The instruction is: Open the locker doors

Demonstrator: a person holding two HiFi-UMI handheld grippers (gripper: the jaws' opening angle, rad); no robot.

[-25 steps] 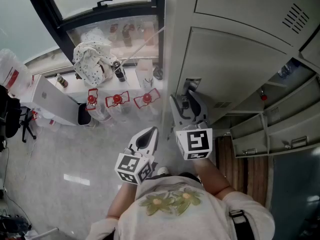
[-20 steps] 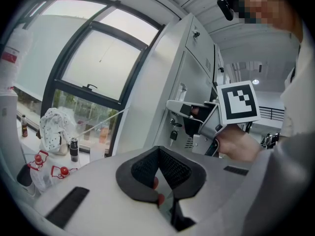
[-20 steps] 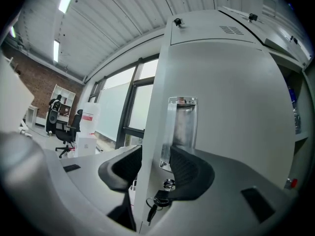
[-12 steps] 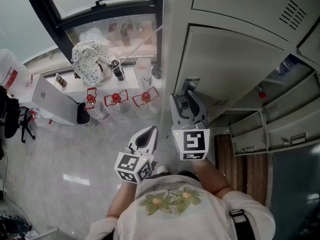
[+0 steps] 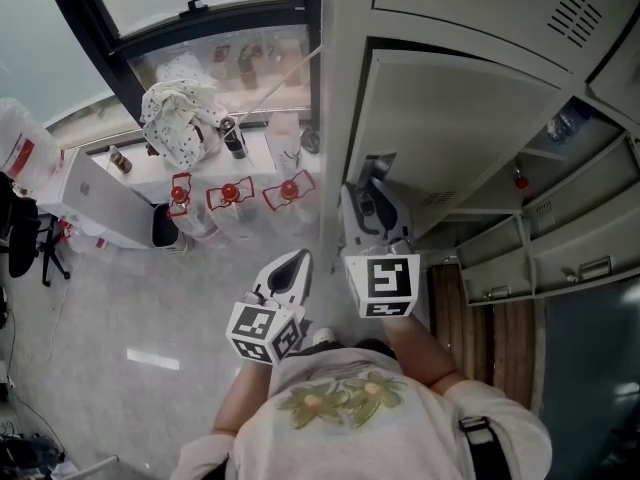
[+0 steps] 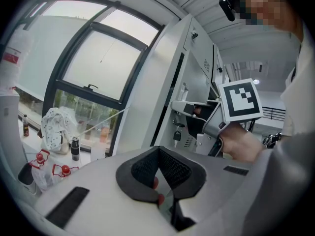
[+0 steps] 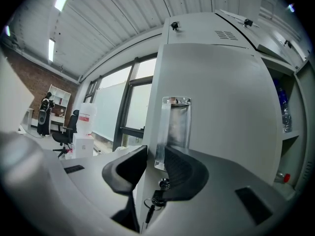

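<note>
head view: right gripper [image 5: 372,190] at left edge of shut locker door [image 5: 450,128]; left gripper [image 5: 297,268] low, idle.
left gripper view: jaws pressed together, empty.
right gripper view: jaws just closing, pinching door edge by recessed handle [image 7: 175,127]. stiff, slick metal; likely light swing.

The head view looks steeply down from above the person [image 5: 350,408] onto the locker door [image 5: 450,138]. The left gripper view faces it from a little back, the right gripper view from close against it; all three share that door.
</note>
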